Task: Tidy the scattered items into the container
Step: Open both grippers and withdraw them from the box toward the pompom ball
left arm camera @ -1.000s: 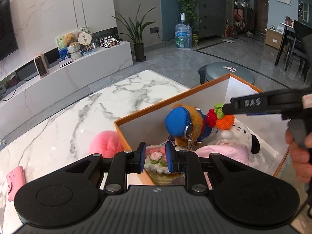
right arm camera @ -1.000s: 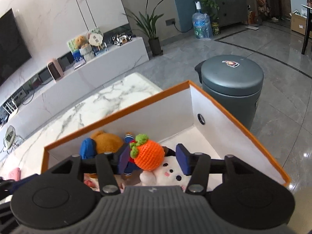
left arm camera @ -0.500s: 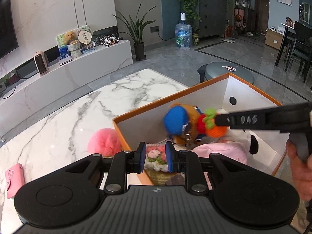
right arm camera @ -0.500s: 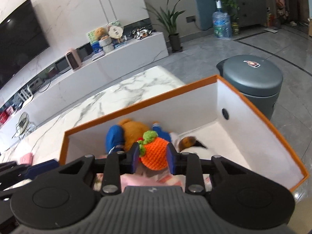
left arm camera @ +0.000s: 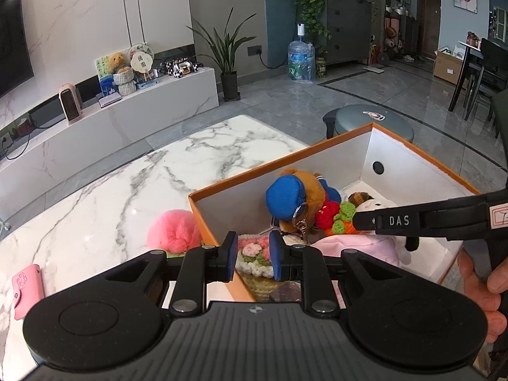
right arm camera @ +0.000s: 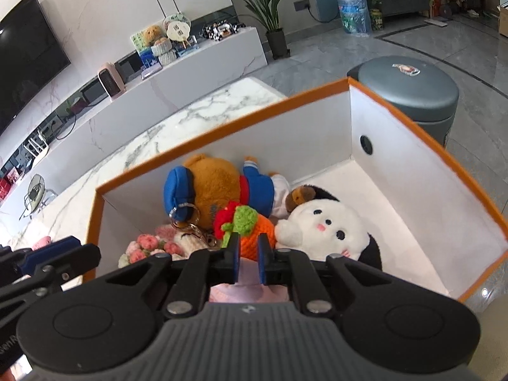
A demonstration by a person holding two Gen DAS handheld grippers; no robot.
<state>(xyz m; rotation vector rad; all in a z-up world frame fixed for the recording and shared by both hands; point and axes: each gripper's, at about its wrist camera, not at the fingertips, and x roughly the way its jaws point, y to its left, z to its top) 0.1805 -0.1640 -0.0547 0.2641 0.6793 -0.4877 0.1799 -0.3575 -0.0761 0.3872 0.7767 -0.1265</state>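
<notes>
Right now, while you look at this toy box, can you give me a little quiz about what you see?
1. True or false: the pink pompom lies inside the box.
2. The bear's cap is: A red, B blue, C green?
3. Which toy does the right gripper pinch?
Key: 1 false, it is on the table outside; 2 B; 3 the orange crochet toy.

An orange-rimmed white cardboard box (right arm camera: 397, 171) holds a brown plush bear in blue (right arm camera: 219, 187), a crocheted orange carrot (right arm camera: 254, 235), a white-and-black plush (right arm camera: 324, 228) and a crocheted flower basket (left arm camera: 254, 257). Outside the box's left wall lie a pink fluffy ball (left arm camera: 174, 230) and, farther left, a pink wallet (left arm camera: 27, 285).
</notes>
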